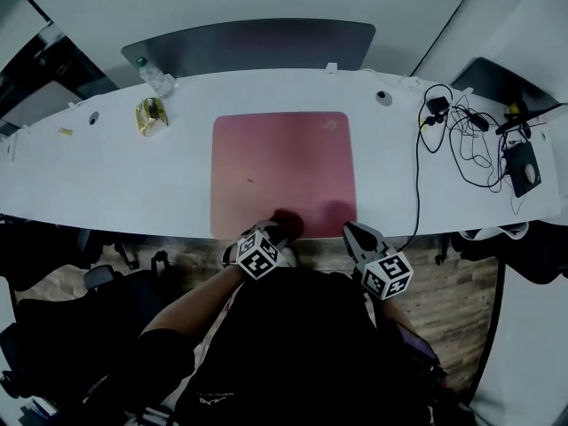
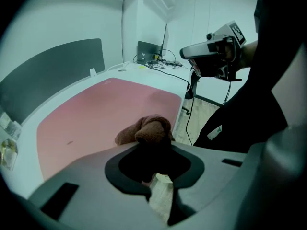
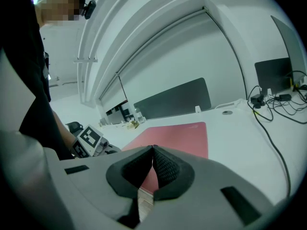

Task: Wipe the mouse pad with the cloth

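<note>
Left gripper (image 1: 277, 234): is clamping its jaws on a bunched brown cloth (image 1: 288, 224), which is filling the gap between them and bulging out past the tips.
Cloth: is sitting over the near edge of the mouse pad (image 1: 282, 162), a little right of that edge's middle; whether it is pressing on the pad is not clear.
Right gripper (image 1: 355, 236): is hovering just beside the left one, at the desk's near edge off the pad's near right corner, with its jaws pressed tip to tip and nothing between them.
Mouse pad: is lying flat in the middle of the white desk (image 1: 106, 185), a large reddish-pink rectangle with a small pale mark in its far right corner.
Water bottle (image 1: 156, 77): is standing upright near the desk's far edge, well left of the pad.
Black cables (image 1: 466, 136): are lying tangled on the right part of the desk, one lead running down to the near edge.
Computer mouse (image 1: 530, 173): is resting at the far right end of the desk, beyond the cables.
Grey divider panel (image 1: 253, 44): is standing along the far edge of the desk, behind the pad.
</note>
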`<state>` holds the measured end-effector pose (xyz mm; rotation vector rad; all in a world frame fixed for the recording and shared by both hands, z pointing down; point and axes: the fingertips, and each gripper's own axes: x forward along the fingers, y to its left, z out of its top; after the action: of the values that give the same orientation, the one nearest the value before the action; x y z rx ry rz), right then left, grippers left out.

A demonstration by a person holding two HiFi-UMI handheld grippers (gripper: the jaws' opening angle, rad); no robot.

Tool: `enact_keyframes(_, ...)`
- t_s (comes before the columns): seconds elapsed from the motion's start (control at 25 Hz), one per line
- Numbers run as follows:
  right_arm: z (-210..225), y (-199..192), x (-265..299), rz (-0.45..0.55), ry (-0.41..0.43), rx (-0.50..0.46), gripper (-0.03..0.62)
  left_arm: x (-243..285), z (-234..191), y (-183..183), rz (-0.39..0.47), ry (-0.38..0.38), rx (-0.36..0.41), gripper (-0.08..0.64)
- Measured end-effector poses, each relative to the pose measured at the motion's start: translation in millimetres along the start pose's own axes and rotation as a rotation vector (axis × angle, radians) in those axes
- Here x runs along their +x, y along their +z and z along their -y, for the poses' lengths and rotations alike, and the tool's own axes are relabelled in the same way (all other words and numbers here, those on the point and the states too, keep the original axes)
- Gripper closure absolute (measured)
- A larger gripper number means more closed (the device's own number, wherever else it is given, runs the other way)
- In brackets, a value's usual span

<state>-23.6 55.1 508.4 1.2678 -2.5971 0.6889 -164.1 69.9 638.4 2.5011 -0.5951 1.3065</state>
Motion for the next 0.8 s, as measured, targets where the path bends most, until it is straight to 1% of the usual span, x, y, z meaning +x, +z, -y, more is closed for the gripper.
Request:
enact_keyframes(0.12, -10, -1, 8, -0.013, 0.026, -0.005, 0.566, -10, -9, -15, -0.005, 0.031, -0.019, 0.474)
enact_keyframes(0.4, -29, 1, 25, -0.033, 0.083, -0.036, 0.566, -36, -32, -54, -0.006, 0.114, -0.095, 0.474)
enact_keyframes(0.8, -44, 5, 37, -0.039, 0.113, -0.061, 0.566, -69, -60, -102, -0.009, 0.213, -0.194, 0.474)
